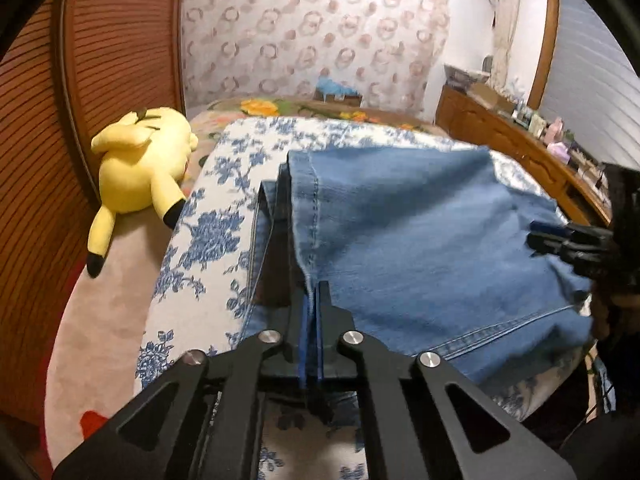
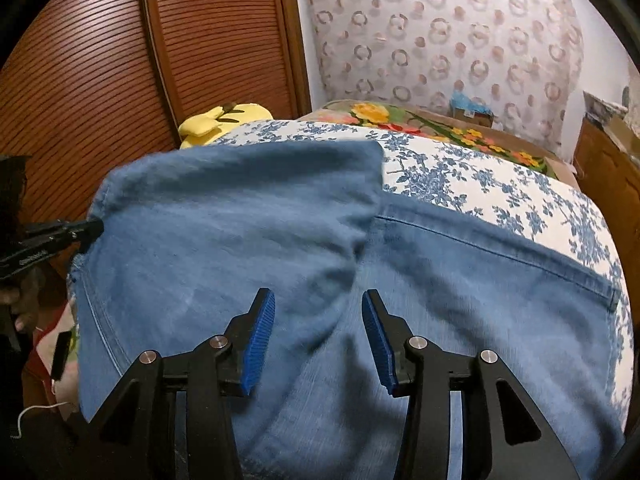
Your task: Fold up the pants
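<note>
1. Left wrist view: blue denim pants (image 1: 420, 240) lie on a blue-and-white floral cover (image 1: 200, 240), partly folded, long axis apparently running left to right, though fisheye distortion clouds this.
2. Fabric is faded, soft, with stitched seams and a frayed hem edge.
3. Left gripper (image 1: 314, 300) is clamped tight on the pants' near-left edge.
4. Right gripper (image 2: 318, 340) hovers just above the pants' middle, blue ribbed pads half apart, nothing held.
5. Yellow plush toy (image 1: 140, 168) lies far left, beside a slatted wooden door (image 1: 100, 60).
</note>
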Demonstrator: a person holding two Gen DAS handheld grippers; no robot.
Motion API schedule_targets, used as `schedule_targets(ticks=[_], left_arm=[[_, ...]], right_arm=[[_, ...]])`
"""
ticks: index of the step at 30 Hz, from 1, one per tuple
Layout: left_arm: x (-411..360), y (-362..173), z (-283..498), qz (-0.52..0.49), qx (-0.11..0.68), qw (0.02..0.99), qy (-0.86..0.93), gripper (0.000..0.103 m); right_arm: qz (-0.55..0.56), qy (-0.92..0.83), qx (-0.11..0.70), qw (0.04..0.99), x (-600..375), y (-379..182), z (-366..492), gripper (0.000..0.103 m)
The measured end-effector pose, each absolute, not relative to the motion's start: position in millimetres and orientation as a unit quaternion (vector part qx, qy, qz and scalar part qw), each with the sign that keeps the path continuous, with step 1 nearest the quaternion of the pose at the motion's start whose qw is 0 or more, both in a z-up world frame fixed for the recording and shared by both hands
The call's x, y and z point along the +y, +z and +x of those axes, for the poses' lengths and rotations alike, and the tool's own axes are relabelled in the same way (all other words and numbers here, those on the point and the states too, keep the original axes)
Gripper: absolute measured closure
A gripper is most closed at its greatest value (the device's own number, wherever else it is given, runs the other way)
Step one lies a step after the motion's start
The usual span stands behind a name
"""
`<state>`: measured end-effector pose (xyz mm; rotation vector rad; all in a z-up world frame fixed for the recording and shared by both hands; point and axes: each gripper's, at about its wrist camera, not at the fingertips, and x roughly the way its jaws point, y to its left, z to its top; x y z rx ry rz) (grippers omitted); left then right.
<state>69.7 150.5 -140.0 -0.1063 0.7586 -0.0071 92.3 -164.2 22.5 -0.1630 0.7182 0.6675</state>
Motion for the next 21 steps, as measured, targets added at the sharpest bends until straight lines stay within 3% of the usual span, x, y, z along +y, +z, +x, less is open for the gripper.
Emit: schedule_targets(ticks=[3, 8, 21], left_arm=[[148.4, -142.1, 72.3, -0.041, 0.377, 0.925, 0.006, 0.09], [142.4, -134.8, 73.2, -0.043, 0.362, 0.931, -0.002, 0.055], [123.1, -124.3, 82.8, -0.027, 0.349, 0.937, -0.013, 0.054]], right_arm=[[-0.076, 0.318, 0.346, 0.879, -166.4, 19.7, 89.7, 0.056], [-0.072, 0.32, 0.355, 0.876, -172.0, 18.4, 85.2, 0.056], [-0.06, 0.335, 0.375, 0.862, -161.9, 11.8, 90.5, 0.056]])
